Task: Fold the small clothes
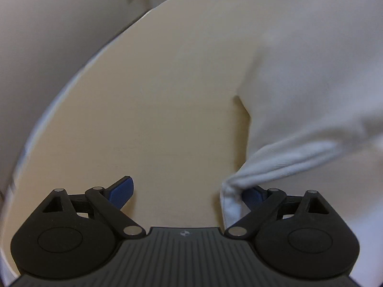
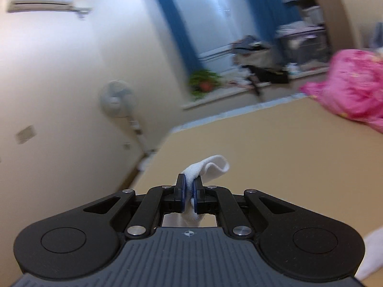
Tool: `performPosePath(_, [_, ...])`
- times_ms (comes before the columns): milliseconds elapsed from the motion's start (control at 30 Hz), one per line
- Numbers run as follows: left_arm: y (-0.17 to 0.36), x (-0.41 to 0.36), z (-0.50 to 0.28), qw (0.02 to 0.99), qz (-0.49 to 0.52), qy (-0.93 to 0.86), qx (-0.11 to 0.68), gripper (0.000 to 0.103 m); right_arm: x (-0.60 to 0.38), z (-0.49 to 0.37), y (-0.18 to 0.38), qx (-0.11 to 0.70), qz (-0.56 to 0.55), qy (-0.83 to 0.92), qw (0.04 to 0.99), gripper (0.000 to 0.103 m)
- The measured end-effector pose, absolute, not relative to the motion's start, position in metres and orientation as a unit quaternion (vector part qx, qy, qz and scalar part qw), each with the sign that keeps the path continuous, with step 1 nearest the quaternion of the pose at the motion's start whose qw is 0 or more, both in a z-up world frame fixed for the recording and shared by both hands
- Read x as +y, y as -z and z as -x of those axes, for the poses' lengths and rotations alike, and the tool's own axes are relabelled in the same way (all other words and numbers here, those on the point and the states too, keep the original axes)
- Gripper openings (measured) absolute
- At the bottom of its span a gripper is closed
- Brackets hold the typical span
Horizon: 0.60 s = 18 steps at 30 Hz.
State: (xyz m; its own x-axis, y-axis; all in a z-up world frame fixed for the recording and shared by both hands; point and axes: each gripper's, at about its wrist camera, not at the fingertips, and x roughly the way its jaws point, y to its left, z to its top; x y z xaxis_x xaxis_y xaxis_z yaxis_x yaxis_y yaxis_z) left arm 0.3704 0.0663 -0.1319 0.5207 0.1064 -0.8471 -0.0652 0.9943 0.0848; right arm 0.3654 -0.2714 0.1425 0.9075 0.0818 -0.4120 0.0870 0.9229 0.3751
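Observation:
A white garment [image 1: 306, 91] lies spread over the right half of the beige table [image 1: 155, 110] in the left wrist view. Its ribbed hem [image 1: 275, 165] drapes over my left gripper's right finger. My left gripper [image 1: 189, 191] is open, with the cloth edge against the right blue pad and nothing between the jaws. My right gripper [image 2: 189, 190] is shut on a fold of the white garment [image 2: 208, 167], which sticks up past the fingertips above the table [image 2: 275, 157]. More white cloth [image 2: 371, 253] hangs at the lower right.
A pink cloth pile [image 2: 354, 86] sits at the table's far right. The table's left edge [image 2: 153, 157] drops off to the floor by a standing fan [image 2: 118, 100]. A window sill with a plant [image 2: 203, 81] and clutter is beyond.

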Motion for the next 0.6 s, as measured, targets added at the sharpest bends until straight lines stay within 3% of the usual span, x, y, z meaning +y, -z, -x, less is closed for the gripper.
performPosePath(133, [0.135, 0.081, -0.350, 0.874, -0.048, -0.057, 0.480, 0.097, -0.328, -0.383, -0.025, 0.329, -0.202, 0.056, 0.921, 0.006])
performPosePath(233, [0.141, 0.096, -0.346, 0.861, -0.050, -0.025, 0.506, 0.097, -0.354, -0.397, 0.098, 0.474, -0.200, 0.117, 0.850, 0.006])
performPosePath(300, [0.132, 0.108, -0.343, 0.866, -0.029, -0.013, 0.499, 0.097, -0.361, -0.386, 0.141, 0.498, -0.198, 0.122, 0.835, 0.006])
performPosePath(600, [0.117, 0.089, -0.399, 0.857, 0.048, 0.075, 0.507, 0.097, -0.370, -0.375, 0.101, 0.444, -0.245, 0.075, 0.859, 0.007])
